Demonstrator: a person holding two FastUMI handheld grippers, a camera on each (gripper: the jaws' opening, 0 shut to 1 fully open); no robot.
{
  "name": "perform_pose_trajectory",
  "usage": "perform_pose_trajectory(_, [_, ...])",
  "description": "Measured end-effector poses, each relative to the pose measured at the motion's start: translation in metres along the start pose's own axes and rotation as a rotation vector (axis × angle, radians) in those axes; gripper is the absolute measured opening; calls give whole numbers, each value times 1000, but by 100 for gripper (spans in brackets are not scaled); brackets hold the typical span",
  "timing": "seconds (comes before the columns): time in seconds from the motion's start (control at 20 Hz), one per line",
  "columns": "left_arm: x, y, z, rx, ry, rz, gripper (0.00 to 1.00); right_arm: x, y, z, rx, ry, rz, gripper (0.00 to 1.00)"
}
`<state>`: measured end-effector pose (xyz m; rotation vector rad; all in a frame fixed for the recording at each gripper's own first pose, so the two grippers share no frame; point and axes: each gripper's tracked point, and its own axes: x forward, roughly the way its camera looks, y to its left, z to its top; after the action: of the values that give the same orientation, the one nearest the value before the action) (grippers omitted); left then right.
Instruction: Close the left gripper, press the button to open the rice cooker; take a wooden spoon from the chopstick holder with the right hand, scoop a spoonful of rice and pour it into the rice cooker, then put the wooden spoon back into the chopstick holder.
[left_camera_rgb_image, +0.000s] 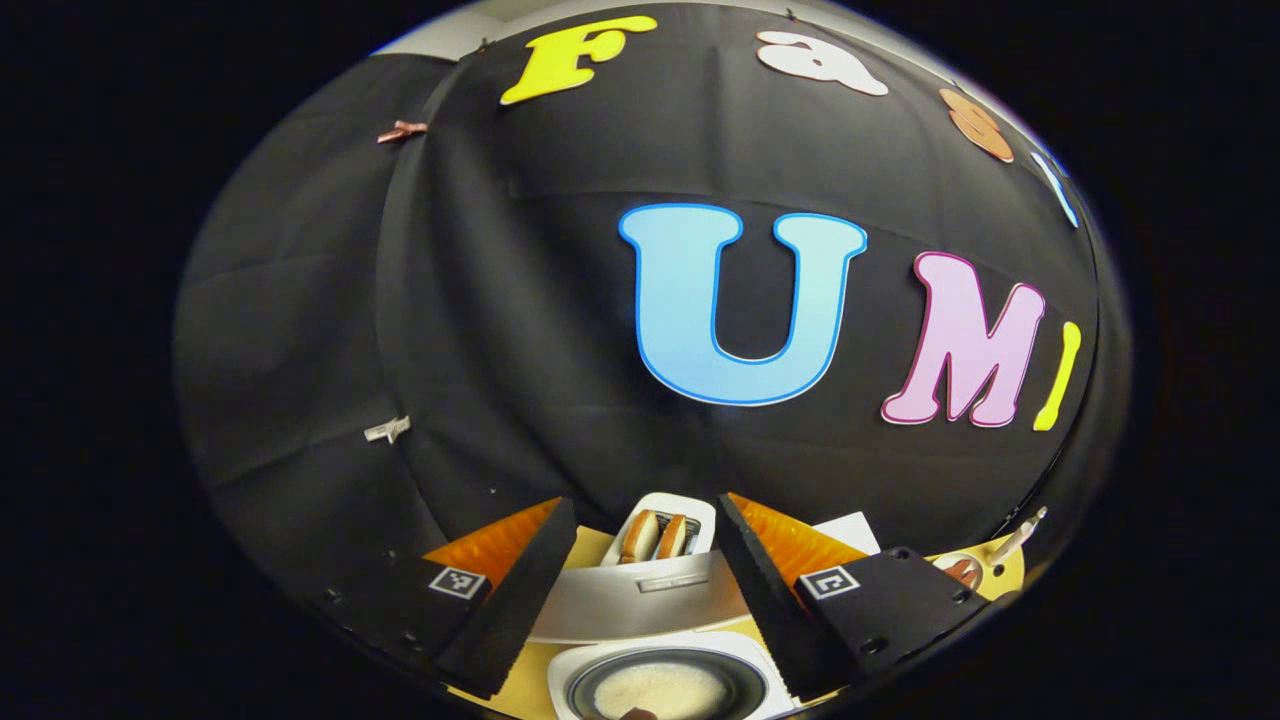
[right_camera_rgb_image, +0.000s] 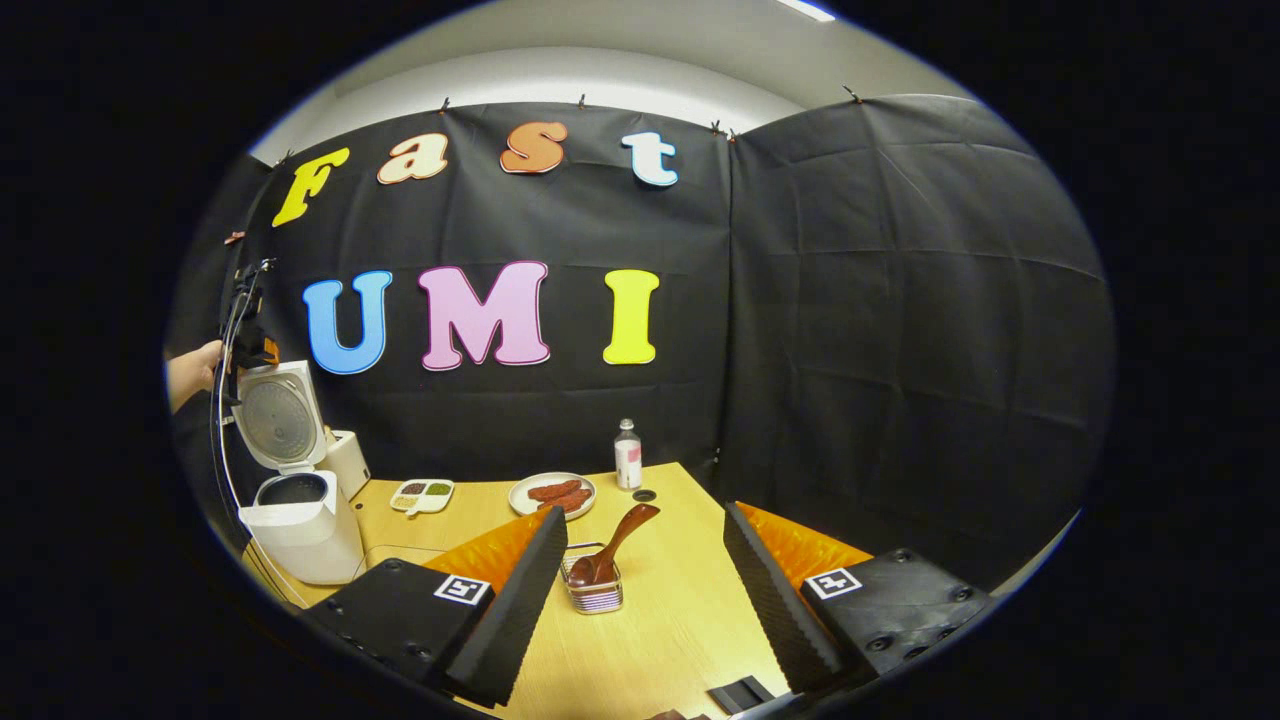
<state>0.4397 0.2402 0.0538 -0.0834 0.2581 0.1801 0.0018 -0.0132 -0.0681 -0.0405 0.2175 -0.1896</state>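
Note:
In the left gripper view my left gripper (left_camera_rgb_image: 645, 503) is open and hovers over the white rice cooker (left_camera_rgb_image: 640, 600). Its lid stands up, and the inner pot (left_camera_rgb_image: 655, 690) holds something whitish. In the right gripper view the same rice cooker (right_camera_rgb_image: 300, 520) stands at the far left with its lid (right_camera_rgb_image: 275, 415) raised. A hand (right_camera_rgb_image: 190, 372) holds the left gripper (right_camera_rgb_image: 250, 340) above it. My right gripper (right_camera_rgb_image: 645, 512) is open and empty. A wooden spoon (right_camera_rgb_image: 620, 540) rests between its fingers' lines, bowl down in the small chopstick holder (right_camera_rgb_image: 592, 595), handle leaning up to the right.
A toaster (left_camera_rgb_image: 660, 535) with bread stands behind the cooker. On the wooden table (right_camera_rgb_image: 680, 620) are a divided dish (right_camera_rgb_image: 423, 495), a plate of red food (right_camera_rgb_image: 552, 492), a small bottle (right_camera_rgb_image: 627, 455) and a dark flat object (right_camera_rgb_image: 745, 692) near the front edge.

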Motion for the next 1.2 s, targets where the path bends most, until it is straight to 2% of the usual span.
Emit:
perform_pose_trajectory(0.15, [-21,-5,-12,32,50,16,98,8,9,-5,14,17,45,98])
perform_pose_trajectory(0.3, [-47,-17,-29,7,105,-5,99,14,20,-13,44,36,104,98])
perform_pose_trajectory(0.7, [-106,-39,-109,6,194,9,98,29,45,-43,76,134,242,98])
perform_pose_trajectory(0.9, [-121,-43,-154,-4,214,36,98,36,54,-38,59,131,294,99])
perform_pose_trajectory(1.2, [-130,-48,-205,13,178,56,99,38,66,-50,17,159,358,98])
